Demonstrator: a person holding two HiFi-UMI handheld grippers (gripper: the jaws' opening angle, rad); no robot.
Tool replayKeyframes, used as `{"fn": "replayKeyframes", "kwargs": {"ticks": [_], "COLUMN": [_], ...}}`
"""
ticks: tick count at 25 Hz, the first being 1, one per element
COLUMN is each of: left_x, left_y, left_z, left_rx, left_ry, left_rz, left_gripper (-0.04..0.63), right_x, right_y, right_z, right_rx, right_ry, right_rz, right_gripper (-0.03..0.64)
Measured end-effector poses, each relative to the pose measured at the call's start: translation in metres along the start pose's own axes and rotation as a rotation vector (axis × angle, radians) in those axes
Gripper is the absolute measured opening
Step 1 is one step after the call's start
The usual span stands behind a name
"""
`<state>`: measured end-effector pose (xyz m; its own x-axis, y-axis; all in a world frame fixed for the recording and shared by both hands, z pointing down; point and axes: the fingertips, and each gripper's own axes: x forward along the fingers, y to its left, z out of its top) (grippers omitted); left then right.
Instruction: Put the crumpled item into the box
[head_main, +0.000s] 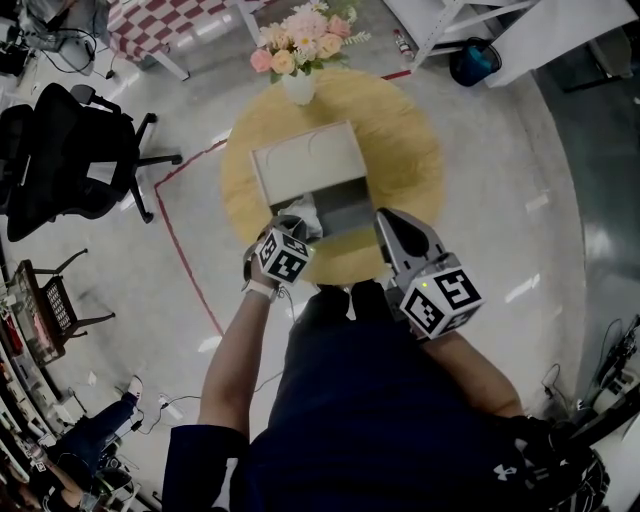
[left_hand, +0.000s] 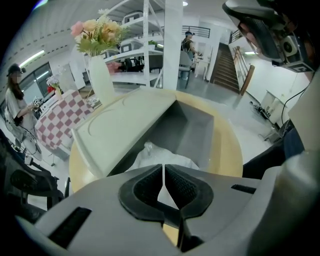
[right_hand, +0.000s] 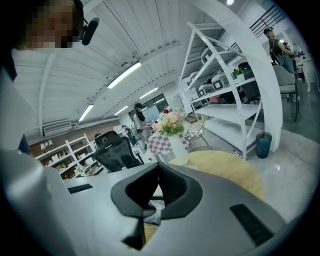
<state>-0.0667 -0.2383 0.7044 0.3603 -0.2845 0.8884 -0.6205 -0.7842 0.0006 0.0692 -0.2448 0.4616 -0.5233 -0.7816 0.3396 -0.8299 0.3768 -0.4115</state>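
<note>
On the round yellow table (head_main: 400, 140) stands a pale box (head_main: 345, 205) with its lid (head_main: 305, 160) swung open toward the far left. The crumpled white item (head_main: 305, 215) lies inside the box at its near left end. My left gripper (head_main: 290, 222) hovers right over that end. In the left gripper view its jaws (left_hand: 164, 170) are shut, with the item (left_hand: 150, 155) just beyond the tips, inside the grey box (left_hand: 192, 130). I cannot tell whether any of it is pinched. My right gripper (head_main: 383, 218) is by the box's near right corner, shut and empty, tilted up in the right gripper view (right_hand: 159, 170).
A white vase of flowers (head_main: 298, 85) stands at the table's far edge behind the box. A black office chair (head_main: 60, 150) and a small chair (head_main: 55, 300) are on the floor at left. A blue bin (head_main: 472, 62) sits by white shelving at the back right.
</note>
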Motion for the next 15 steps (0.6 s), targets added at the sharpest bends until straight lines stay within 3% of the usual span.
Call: {"fn": "replayKeyframes", "kwargs": {"ticks": [2,5,6,11,15], "left_x": [0.001,-0.001,-0.003,-0.027,-0.065], "left_y": [0.0,0.0,0.001,0.007,0.012], "left_z": [0.0,0.001,0.001,0.01,0.032], "left_rx": [-0.022,-0.084,-0.102,-0.192,-0.277], "left_ry": [-0.002,-0.011,-0.016,-0.097,-0.236], "left_rz": [-0.001,0.004,0.012,0.051,0.074], "left_gripper": [0.02,0.162,0.181,0.199,0.199], "right_x": [0.0,-0.001,-0.002,-0.003,-0.003], "right_y": [0.001,0.003,0.004,0.007,0.011], "right_z": [-0.001,-0.002,-0.003,-0.002,0.004], "right_rx": [0.0,0.001,-0.001,-0.016,-0.03], "right_ry": [0.003,0.005,0.005,0.005,-0.006], "right_rz": [0.005,0.014,0.018,0.039,0.056], "right_gripper": [0.005,0.005,0.005,0.005,0.005]}}
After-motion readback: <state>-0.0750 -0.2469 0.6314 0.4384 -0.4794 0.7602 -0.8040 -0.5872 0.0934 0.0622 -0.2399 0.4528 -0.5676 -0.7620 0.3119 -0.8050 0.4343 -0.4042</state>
